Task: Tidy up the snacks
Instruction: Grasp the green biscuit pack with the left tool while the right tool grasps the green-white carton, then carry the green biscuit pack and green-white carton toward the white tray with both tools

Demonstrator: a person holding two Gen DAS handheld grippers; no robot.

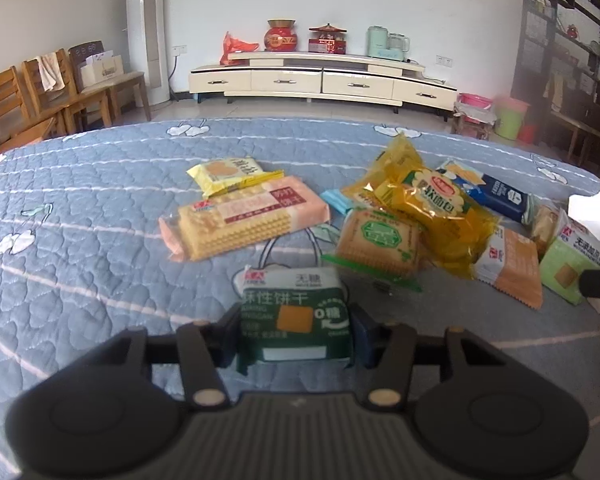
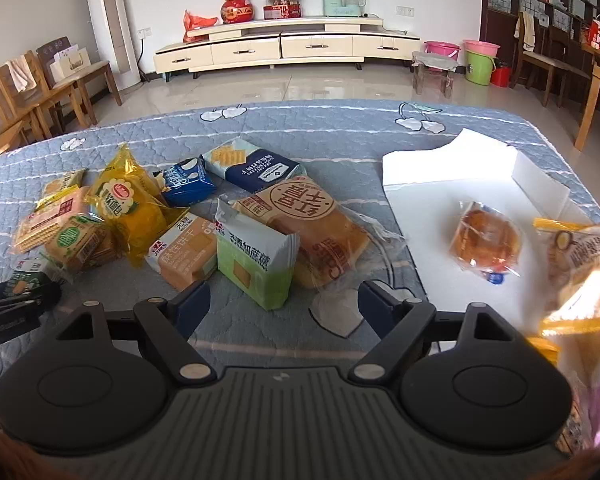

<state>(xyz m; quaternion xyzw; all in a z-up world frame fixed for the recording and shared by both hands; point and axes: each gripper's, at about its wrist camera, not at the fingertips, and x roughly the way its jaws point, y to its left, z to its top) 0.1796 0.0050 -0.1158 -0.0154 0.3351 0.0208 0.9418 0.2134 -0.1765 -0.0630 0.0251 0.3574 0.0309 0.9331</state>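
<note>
A dark green cracker pack (image 1: pixel 296 312) lies on the blue quilt (image 1: pixel 80 240), and my left gripper (image 1: pixel 294 332) is shut on it, a pad pressed to each side. The same pack (image 2: pixel 24 280) shows at the left edge of the right wrist view. My right gripper (image 2: pixel 284 294) stands open, the near corner of a light green cracker pack (image 2: pixel 256 268) reaching between its fingers without touching the pads. Snacks lie in a loose heap: a long pink cracker pack (image 1: pixel 244 216), a yellow bread bag (image 1: pixel 432 208), an orange cracker pack (image 2: pixel 188 256) and a big bread pack (image 2: pixel 308 220).
A white open box (image 2: pixel 420 208) on the right holds a wrapped pastry (image 2: pixel 486 240) and other bags (image 2: pixel 580 248). Two dark blue packs (image 2: pixel 260 168) lie behind the heap. Beyond the quilt stand wooden chairs (image 1: pixel 40 96), a cream cabinet (image 1: pixel 320 80) and buckets (image 2: pixel 480 64).
</note>
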